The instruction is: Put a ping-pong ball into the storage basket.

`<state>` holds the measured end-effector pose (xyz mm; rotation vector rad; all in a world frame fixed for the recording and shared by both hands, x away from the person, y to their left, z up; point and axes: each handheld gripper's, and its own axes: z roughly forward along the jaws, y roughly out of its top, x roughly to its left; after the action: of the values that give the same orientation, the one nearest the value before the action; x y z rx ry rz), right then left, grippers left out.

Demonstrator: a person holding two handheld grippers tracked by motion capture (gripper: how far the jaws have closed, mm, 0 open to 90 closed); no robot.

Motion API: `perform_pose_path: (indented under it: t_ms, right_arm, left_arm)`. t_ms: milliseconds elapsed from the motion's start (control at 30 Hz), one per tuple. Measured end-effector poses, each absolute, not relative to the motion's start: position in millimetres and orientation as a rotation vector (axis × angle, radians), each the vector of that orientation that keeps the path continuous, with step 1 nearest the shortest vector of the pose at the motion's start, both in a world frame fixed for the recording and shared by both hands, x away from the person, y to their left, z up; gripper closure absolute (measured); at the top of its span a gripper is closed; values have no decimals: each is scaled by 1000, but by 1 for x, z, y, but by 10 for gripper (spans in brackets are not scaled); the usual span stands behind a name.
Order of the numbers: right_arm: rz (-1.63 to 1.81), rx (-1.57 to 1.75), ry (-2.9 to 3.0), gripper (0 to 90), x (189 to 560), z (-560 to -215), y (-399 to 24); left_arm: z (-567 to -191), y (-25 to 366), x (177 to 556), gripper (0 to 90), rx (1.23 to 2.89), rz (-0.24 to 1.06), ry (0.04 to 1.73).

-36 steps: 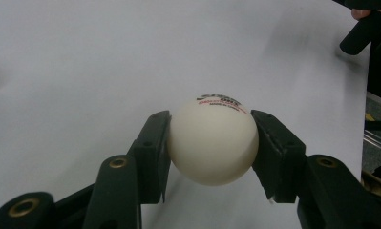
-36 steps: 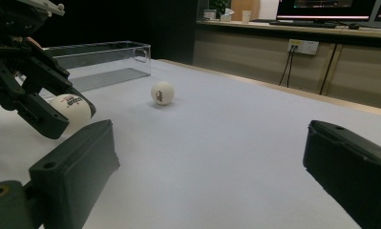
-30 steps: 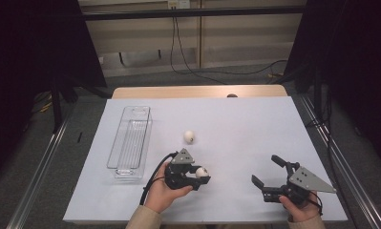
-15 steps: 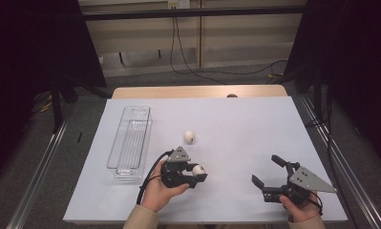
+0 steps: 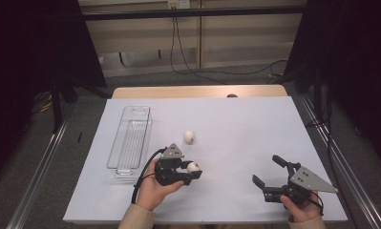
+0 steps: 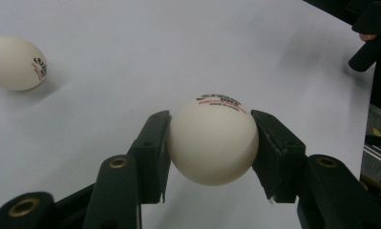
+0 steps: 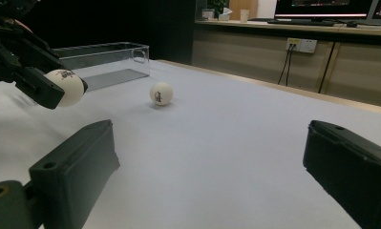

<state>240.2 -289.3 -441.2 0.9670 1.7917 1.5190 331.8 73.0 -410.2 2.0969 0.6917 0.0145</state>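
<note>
**Left gripper carries a ball toward the near edge**

Since a second ago, the left gripper (image 5: 192,172) has drawn a little toward the near edge of the table (image 5: 255,129) and swung slightly, with its ball riding along; the right gripper (image 5: 269,172) and the loose ball have not shifted.

Between the left jaws sits a white ball (image 6: 212,141), pinched across its widest part. The pads meet it on opposite sides, which I judge the surest hold on something so round and smooth, since any grip off the middle would squeeze it out. It is a matte, celluloid-looking sphere with small red and black print near its top, and it hangs just clear of the table, near the middle of the near half.

A second ball (image 5: 189,136) of the same kind rests on the table farther in, apart from both grippers. Along the left edge lies a long, clear plastic tray (image 5: 129,138) with thin upright walls and a ribbed floor, seemingly empty; it is likely where the balls belong.

Near the right corner of the near edge, the right gripper is idle, its blocky black jaws spread wide with nothing between them. A smooth white sheet covers the table.
</note>
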Motion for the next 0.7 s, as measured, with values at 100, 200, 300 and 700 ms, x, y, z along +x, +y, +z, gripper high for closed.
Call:
perform_pose_path:
  t_ms: [100, 200, 300, 700]
  right_arm:
    - [1520, 964, 1793, 31, 240, -441, -289]
    - [1520, 965, 1795, 31, 240, -441, -289]
    - [1520, 964, 1794, 31, 240, -441, -289]
    - [1524, 962, 1795, 32, 239, -440, -288]
  left_arm:
    - [-410, 75, 332, 511, 2095, 18, 701]
    - [-411, 76, 333, 511, 2094, 21, 711]
    - [-410, 77, 333, 510, 2093, 20, 713]
    - [-406, 84, 335, 510, 2079, 35, 734]
